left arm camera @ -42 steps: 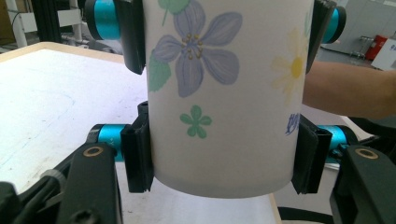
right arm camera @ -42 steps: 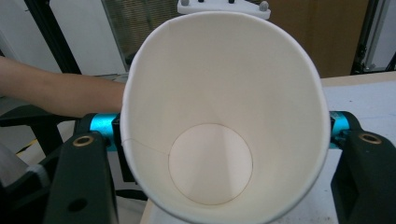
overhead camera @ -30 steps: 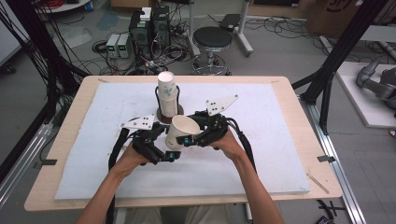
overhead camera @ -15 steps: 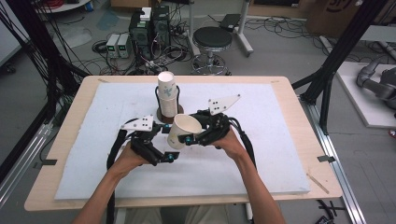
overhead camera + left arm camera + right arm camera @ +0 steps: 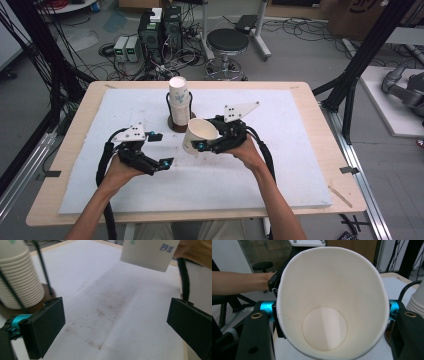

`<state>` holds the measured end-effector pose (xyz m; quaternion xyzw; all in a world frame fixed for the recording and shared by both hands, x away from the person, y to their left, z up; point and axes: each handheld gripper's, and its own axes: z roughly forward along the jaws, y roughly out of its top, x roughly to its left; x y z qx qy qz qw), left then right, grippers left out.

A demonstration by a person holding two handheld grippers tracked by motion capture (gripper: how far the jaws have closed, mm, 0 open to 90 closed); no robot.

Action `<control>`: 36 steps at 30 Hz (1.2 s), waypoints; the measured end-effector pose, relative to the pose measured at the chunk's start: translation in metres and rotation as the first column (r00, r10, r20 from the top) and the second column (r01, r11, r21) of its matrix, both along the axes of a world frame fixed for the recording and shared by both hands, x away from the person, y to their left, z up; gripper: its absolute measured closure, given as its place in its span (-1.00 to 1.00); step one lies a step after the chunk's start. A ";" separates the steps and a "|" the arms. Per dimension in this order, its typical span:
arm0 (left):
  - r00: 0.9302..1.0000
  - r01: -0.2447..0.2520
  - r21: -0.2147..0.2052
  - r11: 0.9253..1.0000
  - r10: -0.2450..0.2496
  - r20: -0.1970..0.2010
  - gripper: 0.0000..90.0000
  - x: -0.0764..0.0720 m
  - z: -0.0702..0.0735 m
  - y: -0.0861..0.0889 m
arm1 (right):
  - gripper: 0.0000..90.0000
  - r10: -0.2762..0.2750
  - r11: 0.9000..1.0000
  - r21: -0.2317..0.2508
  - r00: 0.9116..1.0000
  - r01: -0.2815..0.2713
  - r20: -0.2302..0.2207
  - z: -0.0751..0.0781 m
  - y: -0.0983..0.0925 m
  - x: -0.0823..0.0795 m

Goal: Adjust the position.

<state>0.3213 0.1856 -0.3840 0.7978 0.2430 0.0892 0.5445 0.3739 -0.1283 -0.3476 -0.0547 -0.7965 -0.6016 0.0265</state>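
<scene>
Smooth tapered paper cup (image 5: 329, 315), ribbed stack (image 5: 18, 282)

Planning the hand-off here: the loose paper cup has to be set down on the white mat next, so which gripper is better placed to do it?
The right gripper: its jaws are shut on the paper cup, held tilted above the white mat. The left gripper stands open and empty, apart from the cup.

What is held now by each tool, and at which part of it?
The right tool grips a paper cup by its side walls. The left tool is open and holds nothing.
</scene>
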 end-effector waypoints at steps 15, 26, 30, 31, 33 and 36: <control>0.970 -0.241 -0.090 0.966 0.243 0.011 -0.96 -0.014 -0.028 0.051 | -0.24 -0.108 0.993 -0.050 0.994 0.109 0.035 0.002 -0.004 0.000; 0.934 -0.347 -0.124 0.930 0.355 0.047 -0.96 -0.024 -0.049 0.073 | -0.24 -0.143 0.985 -0.088 0.989 0.147 0.046 -0.001 -0.005 0.000; 0.930 -0.356 -0.114 0.928 0.363 0.054 -0.96 -0.025 -0.054 0.074 | -0.24 -0.159 0.981 -0.102 0.986 0.164 0.053 -0.001 -0.006 0.001; 0.932 -0.351 -0.111 0.930 0.358 0.048 -0.96 -0.025 -0.058 0.074 | -0.24 -0.160 0.981 -0.105 0.986 0.165 0.055 -0.001 -0.006 0.001; 0.932 -0.354 -0.102 0.930 0.360 0.045 -0.96 -0.024 -0.060 0.074 | -0.24 -0.164 0.979 -0.114 0.985 0.169 0.055 -0.001 -0.006 0.001; 0.931 -0.357 -0.097 0.929 0.362 0.042 -0.96 -0.024 -0.065 0.074 | -0.24 -0.166 0.976 -0.134 0.984 0.174 0.069 -0.002 -0.006 0.000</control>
